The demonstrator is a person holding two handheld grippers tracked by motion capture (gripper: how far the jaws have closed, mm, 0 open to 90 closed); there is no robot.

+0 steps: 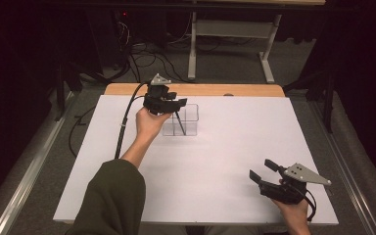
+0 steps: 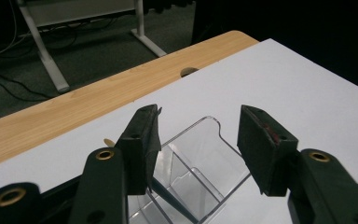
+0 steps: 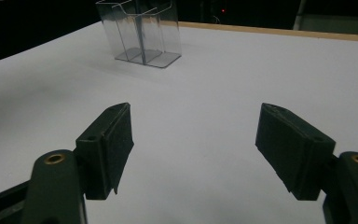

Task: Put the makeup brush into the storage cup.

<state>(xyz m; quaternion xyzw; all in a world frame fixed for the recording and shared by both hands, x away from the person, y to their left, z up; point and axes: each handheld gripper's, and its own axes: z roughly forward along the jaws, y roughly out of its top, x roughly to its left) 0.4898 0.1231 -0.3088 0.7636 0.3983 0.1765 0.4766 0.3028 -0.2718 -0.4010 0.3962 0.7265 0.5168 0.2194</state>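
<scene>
Inspection of the work surface: a white table top (image 1: 215,161) carries one clear plastic organizer (image 1: 181,120), a box with internal dividers, standing upright toward the far edge, at about 11 o'clock from the table's centre. A thin dark rod (image 1: 179,122) leans inside it, tilted, its upper end toward the left gripper.

The left gripper (image 1: 169,104) is held at the organizer's 9 o'clock side, over its near-left rim. In the left gripper view its jaws stand apart, with the organizer's (image 2: 200,158) open top seen between and below them; the pads press on nothing. The rod (image 2: 172,203) shows inside a compartment, just beside the left-hand pad; whether it touches the pad cannot be told.

The right gripper (image 1: 263,170) rests in the person's hand at the near right corner of the table, about 5 o'clock from centre, well apart from the organizer. Its jaws are spread wide with only bare table surface between them. In the right gripper view the organizer (image 3: 140,32) stands at roughly 11 o'clock, far off.

A wooden strip (image 1: 196,89) borders the table's far edge.
</scene>
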